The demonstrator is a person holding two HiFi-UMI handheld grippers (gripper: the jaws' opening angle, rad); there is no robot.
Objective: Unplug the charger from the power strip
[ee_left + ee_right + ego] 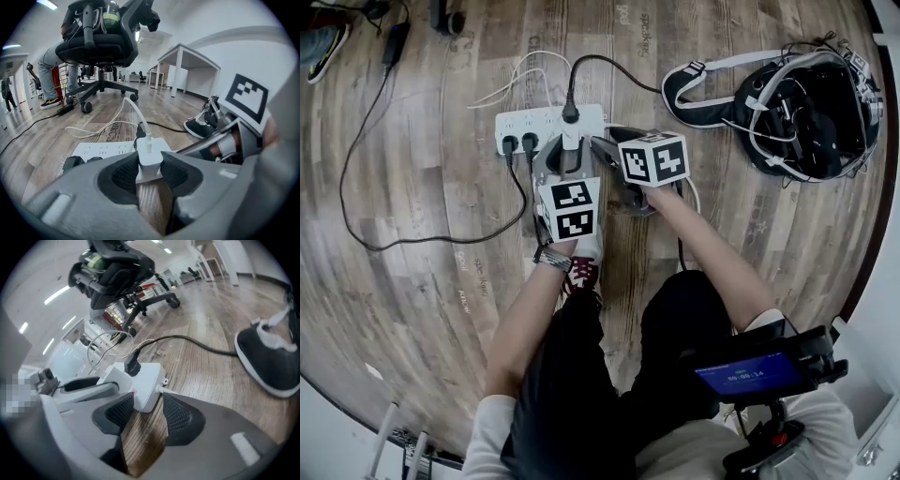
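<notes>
A white power strip [534,122] lies on the wood floor in front of me. A white charger [150,157] with a white cable stands plugged into its near right part [570,141], just in front of a black plug [570,113]. My left gripper [150,160] has its ribbed pads pressed on both sides of the charger. My right gripper [143,401] comes in from the right [602,147], its pads set against the end of the power strip [140,380], where the strip's own cable leaves.
Two black plugs [517,142] sit at the strip's left end, and their black cable [422,239] loops over the floor. A black backpack [806,103] lies at the right. An office chair [98,42] stands beyond the strip. A black shoe [269,362] is near.
</notes>
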